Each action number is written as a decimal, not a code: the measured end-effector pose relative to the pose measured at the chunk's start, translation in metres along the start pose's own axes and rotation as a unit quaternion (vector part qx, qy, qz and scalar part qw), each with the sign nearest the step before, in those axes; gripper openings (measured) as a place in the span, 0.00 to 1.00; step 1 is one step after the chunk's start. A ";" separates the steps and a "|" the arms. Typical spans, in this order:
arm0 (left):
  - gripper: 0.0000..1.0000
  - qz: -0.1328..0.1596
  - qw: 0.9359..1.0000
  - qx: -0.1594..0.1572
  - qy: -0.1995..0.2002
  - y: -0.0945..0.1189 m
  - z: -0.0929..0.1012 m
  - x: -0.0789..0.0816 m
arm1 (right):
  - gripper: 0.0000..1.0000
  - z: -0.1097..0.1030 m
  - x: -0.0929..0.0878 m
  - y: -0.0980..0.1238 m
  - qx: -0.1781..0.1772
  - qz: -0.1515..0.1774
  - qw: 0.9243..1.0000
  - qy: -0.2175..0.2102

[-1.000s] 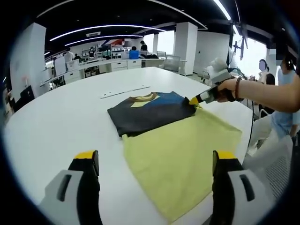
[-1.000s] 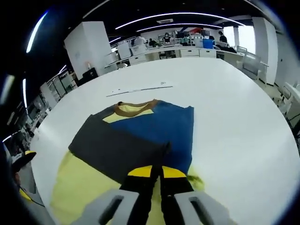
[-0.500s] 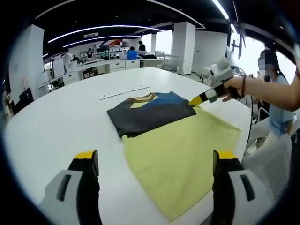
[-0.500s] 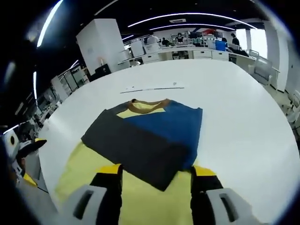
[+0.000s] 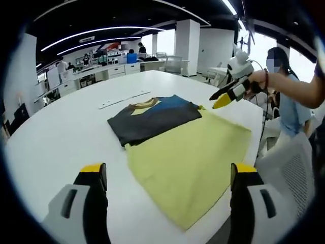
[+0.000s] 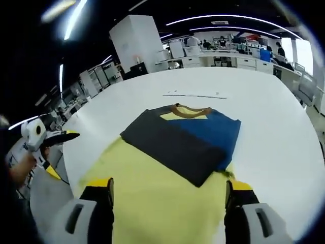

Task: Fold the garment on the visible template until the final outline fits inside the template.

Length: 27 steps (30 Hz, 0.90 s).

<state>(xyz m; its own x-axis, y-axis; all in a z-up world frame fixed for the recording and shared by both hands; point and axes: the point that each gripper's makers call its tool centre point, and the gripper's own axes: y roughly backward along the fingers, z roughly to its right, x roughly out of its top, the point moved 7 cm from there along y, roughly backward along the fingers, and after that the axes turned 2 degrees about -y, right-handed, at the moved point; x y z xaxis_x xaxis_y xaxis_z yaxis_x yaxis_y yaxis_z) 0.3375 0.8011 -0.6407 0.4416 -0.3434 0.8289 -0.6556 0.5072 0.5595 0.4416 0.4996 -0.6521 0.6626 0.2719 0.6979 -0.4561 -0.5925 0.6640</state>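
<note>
Now garment (image 6: 183, 142) ahead, right tongs (image 6: 167, 203) apart.

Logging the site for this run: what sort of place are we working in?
Most likely a large open-plan office or lab. The folded garment and yellow template lie on a big white table; behind it are rows of desks with people seated, white columns and long ceiling strip lights.

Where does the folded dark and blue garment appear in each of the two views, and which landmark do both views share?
Left gripper view: the folded garment lies above centre, at the far end of the yellow template.
Right gripper view: the folded garment lies at centre, just beyond the yellow template.
Shared landmark: the garment's tan collar, on its far edge.
</note>
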 end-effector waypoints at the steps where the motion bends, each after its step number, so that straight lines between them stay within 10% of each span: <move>1: 0.99 -0.001 1.000 -0.003 -0.001 0.000 0.001 -0.001 | 0.95 -0.003 -0.003 0.003 0.006 -0.004 1.000 0.009; 27: 0.72 -0.046 0.995 -0.081 -0.034 0.002 0.029 -0.040 | 0.80 -0.037 -0.086 0.040 0.071 -0.086 0.990 0.083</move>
<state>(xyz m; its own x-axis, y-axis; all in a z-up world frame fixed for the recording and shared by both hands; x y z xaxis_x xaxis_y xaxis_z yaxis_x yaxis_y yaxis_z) 0.3009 0.7930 -0.6733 0.4488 -0.4446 0.7752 -0.5041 0.5904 0.6304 0.3443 0.4808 -0.6757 0.6109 0.4919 0.6203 -0.2492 -0.6242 0.7404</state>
